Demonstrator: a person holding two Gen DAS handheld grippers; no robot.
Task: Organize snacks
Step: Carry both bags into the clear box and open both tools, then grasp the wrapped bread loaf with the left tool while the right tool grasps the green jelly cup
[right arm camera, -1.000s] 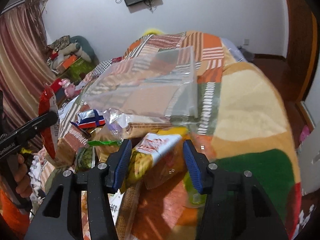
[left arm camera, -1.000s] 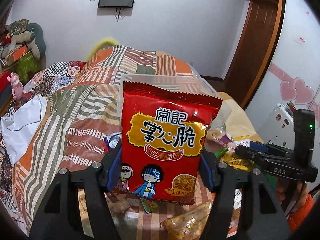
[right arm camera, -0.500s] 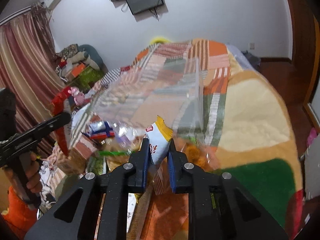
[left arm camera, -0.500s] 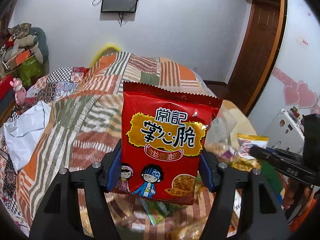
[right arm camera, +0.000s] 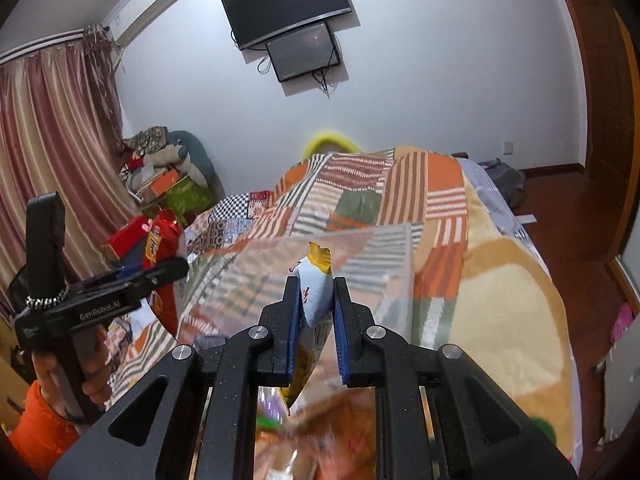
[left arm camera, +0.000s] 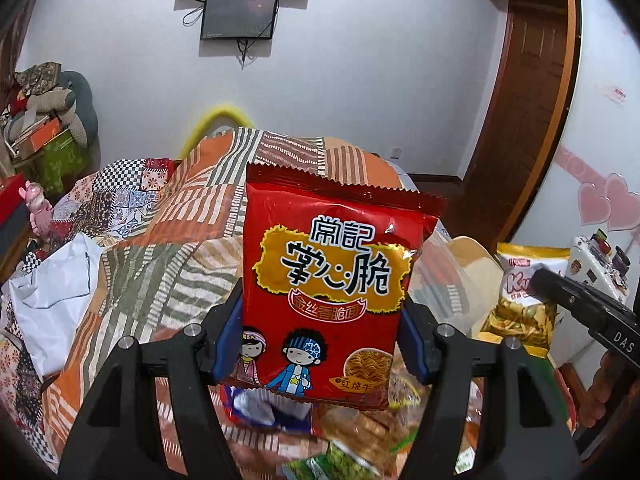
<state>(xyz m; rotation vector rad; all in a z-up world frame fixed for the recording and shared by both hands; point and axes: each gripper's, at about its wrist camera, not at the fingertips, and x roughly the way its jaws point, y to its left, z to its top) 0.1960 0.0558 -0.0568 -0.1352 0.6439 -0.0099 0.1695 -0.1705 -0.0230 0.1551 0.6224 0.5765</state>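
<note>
Your left gripper (left arm camera: 320, 340) holds the red noodle snack bag (left arm camera: 332, 280) upright, with the jaws closed on its two side edges, above the pile of snacks (left arm camera: 360, 440) on the patchwork quilt (left arm camera: 160, 248). Your right gripper (right arm camera: 316, 308) has its jaws nearly closed on the yellow and white snack bag (right arm camera: 316, 292), lifted in front of the clear plastic bag (right arm camera: 372, 256).

Glossy foil red packet (left arm camera: 328, 292) sits between matt black plastic left gripper (left arm camera: 320, 344) fingers; beyond lies soft patchwork cloth quilt (left arm camera: 168, 248).
</note>
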